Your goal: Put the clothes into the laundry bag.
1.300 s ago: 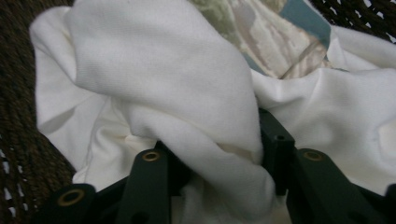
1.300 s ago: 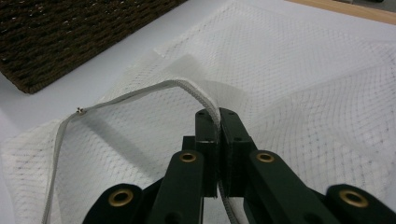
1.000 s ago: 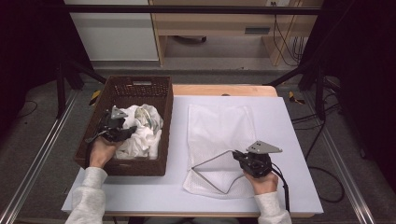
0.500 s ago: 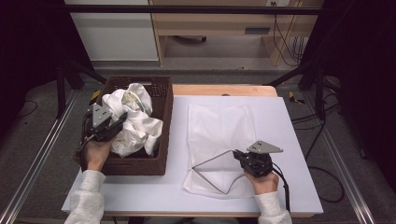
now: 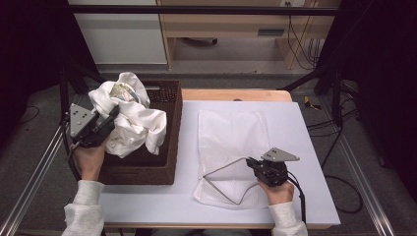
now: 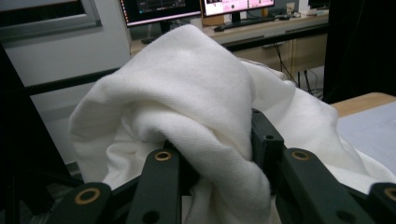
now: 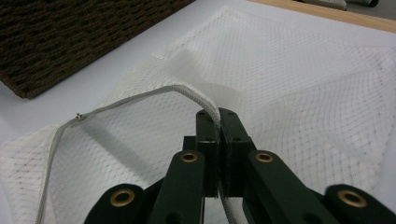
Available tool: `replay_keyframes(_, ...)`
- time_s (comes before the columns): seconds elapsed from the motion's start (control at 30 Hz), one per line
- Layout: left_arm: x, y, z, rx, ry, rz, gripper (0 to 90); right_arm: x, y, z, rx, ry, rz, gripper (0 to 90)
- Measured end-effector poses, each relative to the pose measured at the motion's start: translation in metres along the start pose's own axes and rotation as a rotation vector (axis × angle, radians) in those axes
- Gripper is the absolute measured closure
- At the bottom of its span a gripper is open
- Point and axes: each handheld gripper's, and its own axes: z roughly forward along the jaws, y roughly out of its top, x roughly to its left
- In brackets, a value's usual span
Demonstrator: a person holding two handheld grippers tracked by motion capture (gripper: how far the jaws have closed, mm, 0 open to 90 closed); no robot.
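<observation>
My left gripper (image 5: 101,123) is shut on a crumpled white cloth (image 5: 130,118) and holds it in the air over the left side of a brown wicker basket (image 5: 169,132). In the left gripper view the cloth (image 6: 196,88) bulges over and between the jaws of that gripper (image 6: 212,149). A white mesh bag (image 5: 233,130) lies flat on the table to the right of the basket. My right gripper (image 5: 252,164) is shut on the bag's zipper edge (image 7: 140,98) and lifts it, so the near end gapes. That gripper (image 7: 218,119) pinches the edge, with the mesh (image 7: 303,84) spread beyond.
The white table top (image 5: 305,147) has bare room right of the bag and along the front. The basket's dark wall (image 7: 70,37) stands close to the bag's left. Metal frame rails (image 5: 34,172) run along both table sides. A wooden strip (image 5: 236,95) borders the far edge.
My left gripper has raised the white cloth out of the basket, up and toward the left. The right gripper has stayed put on the zipper edge.
</observation>
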Motion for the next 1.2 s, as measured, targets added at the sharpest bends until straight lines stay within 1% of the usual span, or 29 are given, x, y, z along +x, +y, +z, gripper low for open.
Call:
replay_keyframes(0.1, 0.000, 0.010, -0.009, -0.040, -0.003, -0.006, 68.3, -0.001, 0.000, 0.000, -0.003, -0.001, -0.005, 88.1)
replay_keyframes(0.2, -0.001, 0.021, -0.017, -0.086, -0.003, 0.004, 68.4, -0.001, 0.000, 0.000, -0.004, -0.002, -0.002, 88.1)
replay_keyframes(0.3, -0.003, 0.030, -0.024, -0.117, -0.007, 0.007, 68.3, -0.001, 0.000, -0.001, -0.005, -0.001, -0.001, 88.1)
replay_keyframes(0.5, -0.010, 0.051, -0.040, -0.188, -0.043, 0.009, 68.4, -0.001, 0.000, -0.001, -0.008, -0.002, -0.001, 88.1)
replay_keyframes(0.7, -0.022, 0.073, -0.056, -0.248, -0.077, 0.030, 69.0, -0.001, 0.000, -0.001, -0.010, 0.000, -0.006, 88.3)
replay_keyframes(0.8, -0.026, 0.084, -0.061, -0.272, -0.083, 0.036, 69.3, -0.002, 0.001, -0.001, -0.011, -0.001, -0.006, 88.4)
replay_keyframes(0.87, -0.027, 0.091, -0.063, -0.299, -0.090, 0.023, 69.3, -0.002, 0.001, -0.001, -0.010, -0.001, -0.007, 88.3)
replay_keyframes(0.97, -0.028, 0.100, -0.065, -0.331, -0.092, 0.017, 69.5, -0.001, 0.001, -0.002, -0.010, -0.001, -0.006, 88.3)
replay_keyframes(1.07, -0.030, 0.108, -0.067, -0.356, -0.088, 0.015, 69.5, -0.002, 0.001, -0.002, -0.011, -0.001, -0.003, 88.3)
replay_keyframes(1.2, -0.033, 0.118, -0.068, -0.384, -0.092, 0.003, 69.5, -0.001, 0.001, -0.002, -0.012, -0.002, -0.004, 88.3)
